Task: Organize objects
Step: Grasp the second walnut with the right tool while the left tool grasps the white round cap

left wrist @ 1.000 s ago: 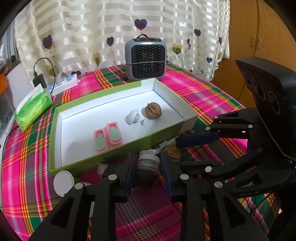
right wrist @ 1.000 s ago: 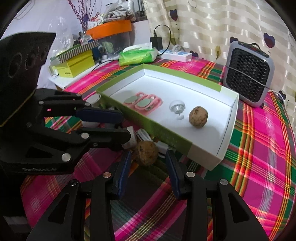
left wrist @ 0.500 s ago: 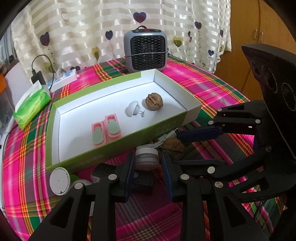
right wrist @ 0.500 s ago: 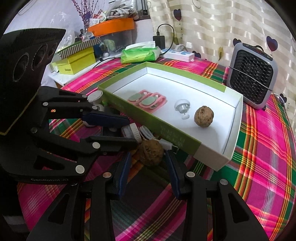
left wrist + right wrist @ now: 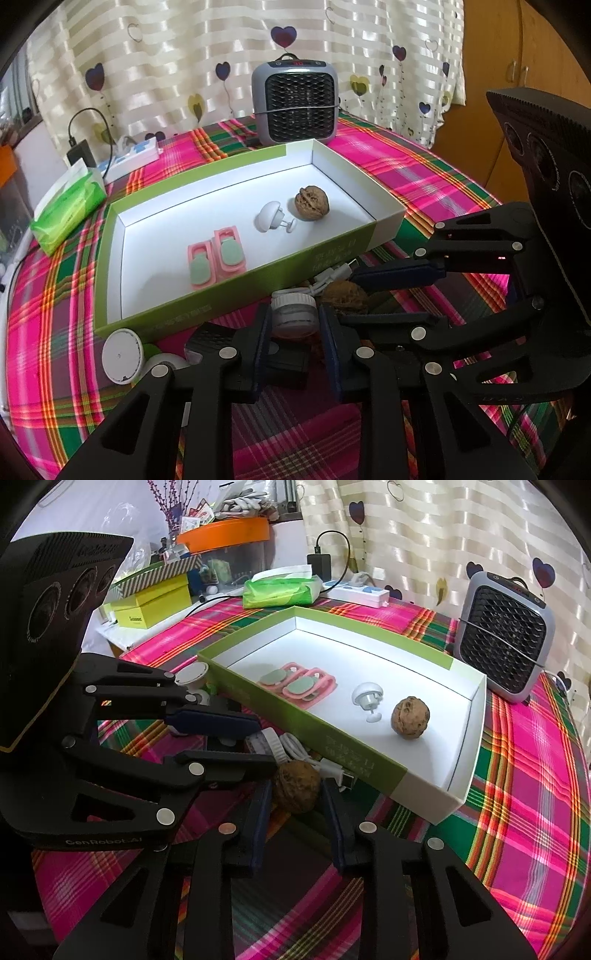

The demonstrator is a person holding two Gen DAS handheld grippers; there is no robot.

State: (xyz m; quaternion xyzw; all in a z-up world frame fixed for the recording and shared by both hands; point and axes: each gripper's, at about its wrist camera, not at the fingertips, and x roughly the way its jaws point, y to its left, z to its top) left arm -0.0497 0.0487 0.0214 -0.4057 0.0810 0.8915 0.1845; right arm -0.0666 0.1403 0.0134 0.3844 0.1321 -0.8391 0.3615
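Observation:
My left gripper [image 5: 293, 328] is shut on a small white-lidded jar [image 5: 294, 314] in front of the green-and-white box [image 5: 258, 273]. My right gripper [image 5: 295, 801] is shut on a walnut [image 5: 295, 784], which also shows in the left wrist view [image 5: 343, 295]. The right gripper [image 5: 399, 291] sits just right of the left one. Inside the box lie a second walnut [image 5: 311, 203], a white hook [image 5: 273, 218] and two pink clips [image 5: 216, 258].
A white cable [image 5: 332, 275] lies against the box front. A white round lid [image 5: 122, 356] and a black block [image 5: 284, 363] lie at the front left. A grey heater [image 5: 295, 103], a green tissue pack [image 5: 68, 210] and a power strip [image 5: 135, 157] stand behind the box.
Both grippers have lifted slightly and come back from the box, the left with the jar and the right with the walnut between its fingers.

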